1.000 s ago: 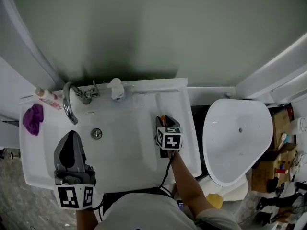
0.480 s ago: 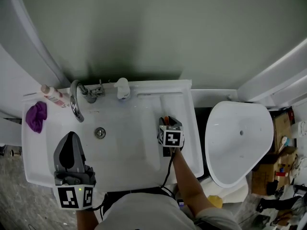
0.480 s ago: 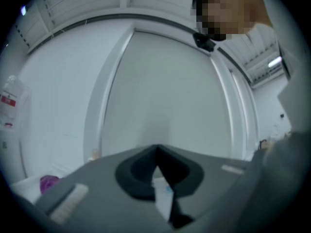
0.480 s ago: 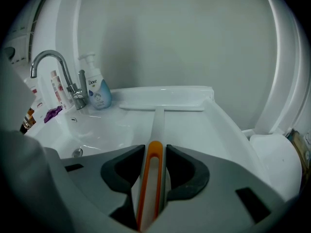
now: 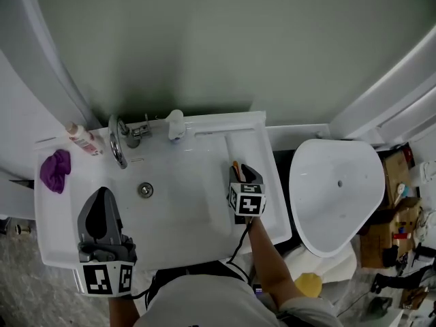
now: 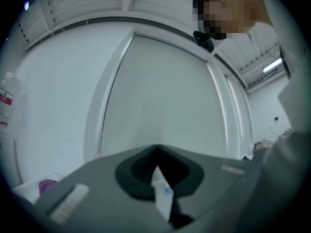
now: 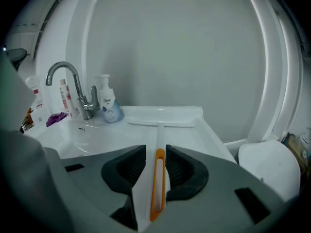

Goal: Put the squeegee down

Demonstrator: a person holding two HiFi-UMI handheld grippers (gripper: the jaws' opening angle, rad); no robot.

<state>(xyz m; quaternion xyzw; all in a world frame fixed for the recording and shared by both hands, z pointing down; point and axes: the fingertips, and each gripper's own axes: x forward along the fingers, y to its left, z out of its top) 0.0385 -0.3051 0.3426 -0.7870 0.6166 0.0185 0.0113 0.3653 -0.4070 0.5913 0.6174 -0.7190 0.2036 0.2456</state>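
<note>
The squeegee (image 7: 157, 144) has a white handle with an orange inlay, and its blade lies flat on the back right ledge of the white sink (image 5: 170, 240). Its handle (image 5: 235, 165) runs toward me, straight into my right gripper (image 5: 242, 170). In the right gripper view the handle sits between the two dark pads of the right gripper (image 7: 155, 152), which stand close on either side without clamping it. My left gripper (image 5: 102, 191) hovers over the sink's front left, its fingers meeting in a point with nothing seen held. In its own view the left gripper (image 6: 156, 152) faces a white wall.
A chrome tap (image 5: 117, 145), a soap dispenser (image 5: 175, 125) and a bottle (image 5: 83, 139) stand along the sink's back. A purple cloth (image 5: 54, 170) lies at its left edge. The drain (image 5: 145, 190) is mid-basin. A closed toilet (image 5: 337, 196) stands right of the sink.
My right gripper has drawn slightly back toward me and risen a little, the handle still between its pads. The left gripper stays over the sink's front left.
</note>
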